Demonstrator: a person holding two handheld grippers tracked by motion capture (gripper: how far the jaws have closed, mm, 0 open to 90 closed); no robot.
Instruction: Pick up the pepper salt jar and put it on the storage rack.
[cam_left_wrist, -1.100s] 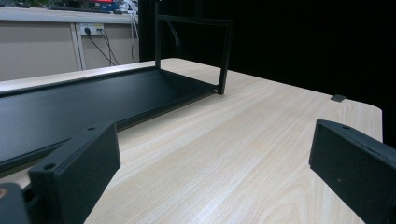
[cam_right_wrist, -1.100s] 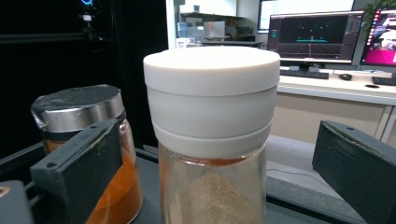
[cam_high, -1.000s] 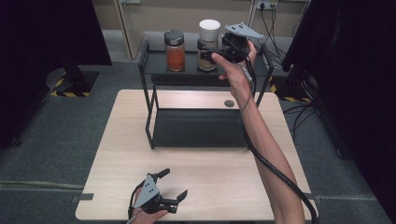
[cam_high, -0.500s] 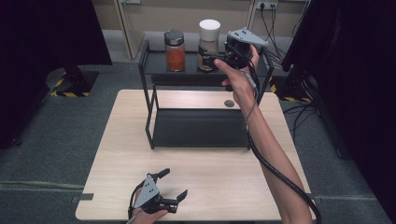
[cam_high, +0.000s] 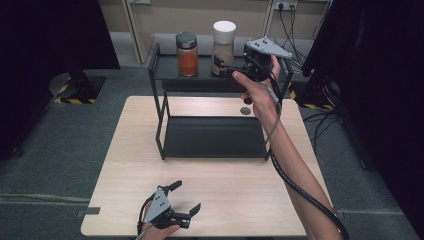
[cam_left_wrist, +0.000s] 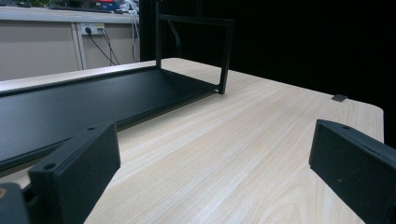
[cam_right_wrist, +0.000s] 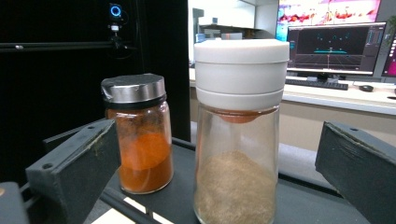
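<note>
A black two-shelf rack (cam_high: 162, 100) stands on the wooden table (cam_high: 240, 190). On its top shelf are an orange spice jar (cam_high: 187, 54) (cam_right_wrist: 140, 135) with a metal lid and a white-lidded jar (cam_high: 223, 42) (cam_right_wrist: 238, 135) of tan powder. My right gripper (cam_high: 220, 64) (cam_right_wrist: 217, 172) is held at top-shelf height, open, its jaws on either side of the white-lidded jar without touching it. My left gripper (cam_high: 186, 196) (cam_left_wrist: 215, 177) rests open near the table's front edge, nothing between its jaws, facing the rack's lower shelf (cam_left_wrist: 70, 107).
A small dark disc (cam_high: 245, 111) lies on the table behind the rack, under the right hand. A bit of dark tape (cam_high: 95, 211) (cam_left_wrist: 339, 98) marks the table's front left corner. Bare wood spreads between the rack and the left gripper. Cables (cam_high: 295, 20) run along the floor behind.
My right gripper has drawn back a little to the right and down from the white-lidded jar, which stays on the top shelf. The left gripper has not moved.
</note>
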